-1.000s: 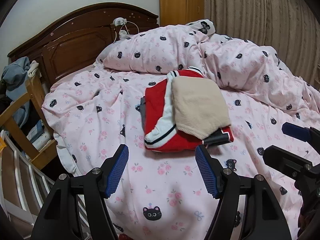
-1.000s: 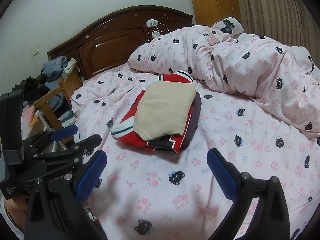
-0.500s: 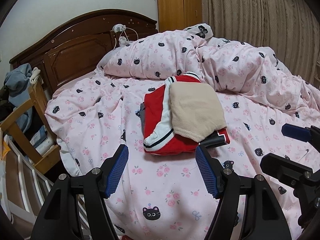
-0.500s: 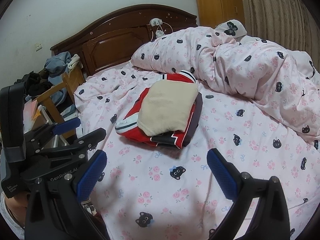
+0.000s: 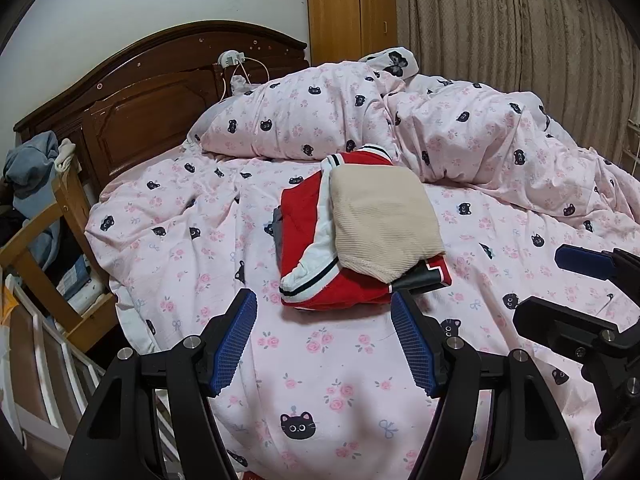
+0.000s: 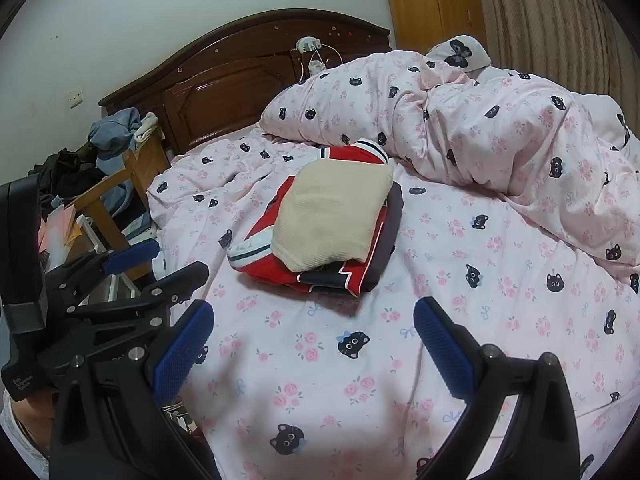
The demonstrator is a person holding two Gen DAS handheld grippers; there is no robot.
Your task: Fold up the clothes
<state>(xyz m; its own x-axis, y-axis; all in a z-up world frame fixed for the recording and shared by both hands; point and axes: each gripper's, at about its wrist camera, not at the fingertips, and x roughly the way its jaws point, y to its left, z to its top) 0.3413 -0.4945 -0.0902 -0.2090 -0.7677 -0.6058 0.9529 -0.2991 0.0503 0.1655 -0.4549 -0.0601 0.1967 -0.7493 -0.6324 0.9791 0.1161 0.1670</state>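
A stack of folded clothes lies in the middle of the bed: a beige ribbed garment on top of a red garment with white and black trim, with a dark one underneath. My left gripper is open and empty, held back from the stack's near edge. The right gripper is open too, with nothing between its fingers. Each gripper shows at the edge of the other's view: the right gripper and the left gripper.
The bed carries a pink cat-print sheet and a bunched duvet at the back right. A dark wooden headboard stands behind. A wooden chair with clothes is at the left, a wardrobe and curtain beyond.
Both grippers have pulled back and risen a little from the bed, so the folded stack looks smaller and farther off. Both stayed open; the stack has not moved.
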